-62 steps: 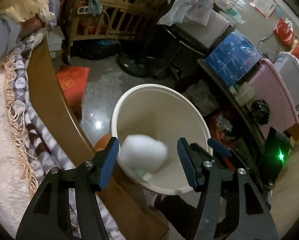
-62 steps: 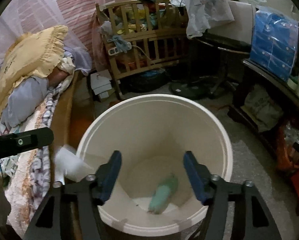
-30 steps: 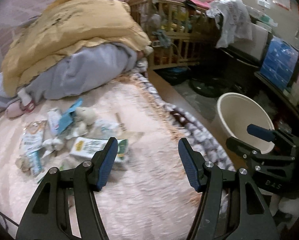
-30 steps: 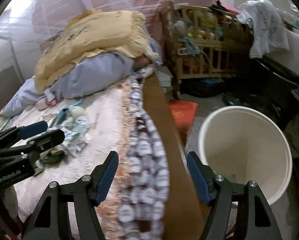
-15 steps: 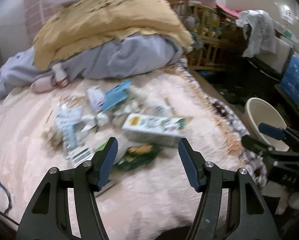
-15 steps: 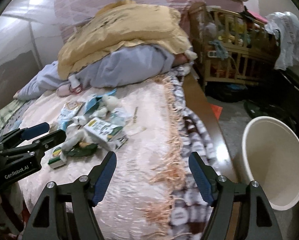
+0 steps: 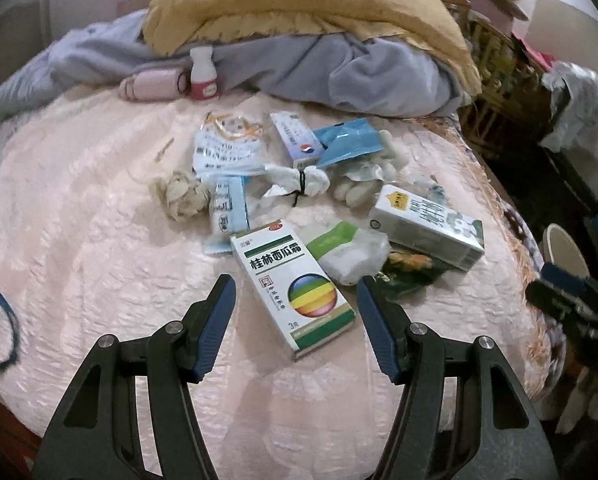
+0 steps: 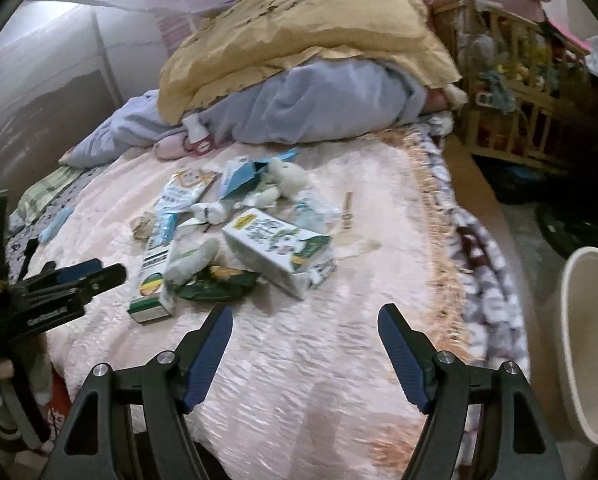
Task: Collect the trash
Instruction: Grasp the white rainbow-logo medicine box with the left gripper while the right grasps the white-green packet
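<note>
A pile of trash lies on the pink bedspread [image 7: 79, 240]. My left gripper [image 7: 295, 304] is open and empty, its jaws either side of a white medicine box with a rainbow ball [image 7: 291, 284]. Beyond it lie a crumpled white wrapper [image 7: 351, 252], a dark green packet [image 7: 407, 270], a white carton [image 7: 427, 226], tied tissue [image 7: 299, 182], a paper ball [image 7: 181, 196] and blue packets [image 7: 347, 142]. My right gripper [image 8: 305, 340] is open and empty above bare bedspread, short of the carton [image 8: 275, 244]. The cream bucket [image 8: 587, 344] stands on the floor at right.
A yellow quilt and grey bedding [image 7: 299, 32] are heaped at the head of the bed, with a small white bottle [image 7: 203, 74] and a pink case [image 7: 151, 86] against them. A wooden crib [image 8: 527, 52] stands right of the bed. The fringed bed edge [image 8: 459, 240] faces the bucket.
Both grippers have swung from the bucket to the bed. The left one has dropped close over the medicine box. The right one has come nearer the trash pile.
</note>
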A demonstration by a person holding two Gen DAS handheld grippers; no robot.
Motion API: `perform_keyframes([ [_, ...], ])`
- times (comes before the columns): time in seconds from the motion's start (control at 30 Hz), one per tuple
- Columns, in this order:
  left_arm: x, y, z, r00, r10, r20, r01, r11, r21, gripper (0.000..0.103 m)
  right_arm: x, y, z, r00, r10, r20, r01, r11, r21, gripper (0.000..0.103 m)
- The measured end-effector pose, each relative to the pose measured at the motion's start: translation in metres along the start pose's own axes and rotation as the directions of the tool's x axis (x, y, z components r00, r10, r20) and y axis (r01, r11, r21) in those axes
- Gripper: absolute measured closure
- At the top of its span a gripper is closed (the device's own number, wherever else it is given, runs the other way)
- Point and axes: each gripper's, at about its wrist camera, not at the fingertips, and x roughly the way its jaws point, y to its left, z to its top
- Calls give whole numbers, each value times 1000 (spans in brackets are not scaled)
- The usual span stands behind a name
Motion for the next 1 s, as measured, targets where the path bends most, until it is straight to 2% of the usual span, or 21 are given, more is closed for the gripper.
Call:
perform_keyframes([
  [0.27, 44, 1, 9, 997, -18, -79, 13, 998, -60, 41, 16, 8, 1, 999, 29, -37, -30, 999, -16, 30],
  [0.37, 51, 2, 6, 997, 3, -79, -7, 999, -45, 39, 19, 10, 5, 998, 41, -43, -42, 999, -25, 30],
  [0.47, 63, 6, 1, 990, -16, -138, 12, 999, -33, 39, 26, 14, 11, 996, 69, -54, -70, 997, -18, 30],
  [0.53, 62, 15, 0, 990, -45, -137, 39, 998, -46, 40, 31, 18, 16, 994, 88, -62, -89, 996, -17, 30],
  [0.7, 44, 38, -1, 992, -59, -115, 50, 996, -73, 47, 43, 39, 29, 988, 134, -75, -138, 989, -50, 30],
  [0.8, 30, 52, -4, 993, -45, -106, 38, 997, -71, 47, 56, 57, 40, 981, 165, -100, -173, 981, -84, 29],
  [0.93, 16, 63, -11, 996, -28, -90, 22, 997, -67, 47, 85, 84, 55, 959, 217, -180, -242, 962, -125, 30],
  [1.0, 13, 66, -15, 996, -24, -90, 18, 998, -68, 47, 106, 99, 59, 946, 217, -240, -259, 953, -156, 30],
])
